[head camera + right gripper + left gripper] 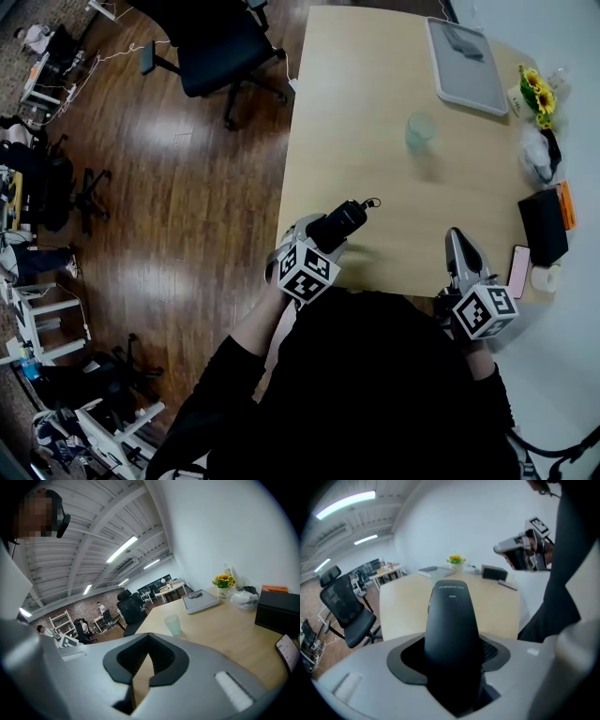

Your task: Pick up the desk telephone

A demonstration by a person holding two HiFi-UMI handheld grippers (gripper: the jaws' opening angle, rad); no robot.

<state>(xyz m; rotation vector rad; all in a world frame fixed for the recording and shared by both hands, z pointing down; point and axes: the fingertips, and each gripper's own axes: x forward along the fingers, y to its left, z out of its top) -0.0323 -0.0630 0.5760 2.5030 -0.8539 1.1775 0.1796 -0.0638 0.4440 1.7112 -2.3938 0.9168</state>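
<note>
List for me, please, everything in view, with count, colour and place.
table: one, light wood, centre
tray: one, grey, table's far right
cup: one, pale green, mid-table
flowers: one bunch, yellow, right edge
bag: one, whitish, beside flowers
box: one, black, right edge
orange item: one, orange, beside box
smartphone: one, pink, near box
chair: one, black, floor by table's far end
handset: one, black, in left gripper
left gripper: one, grey, jaws shut on handset
right gripper: one, grey, jaws shut, empty

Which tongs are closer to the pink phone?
Right. The right tongs sit just left of the pink phone in the head view; the left tongs, gripping a black handset, are farther left.
</note>
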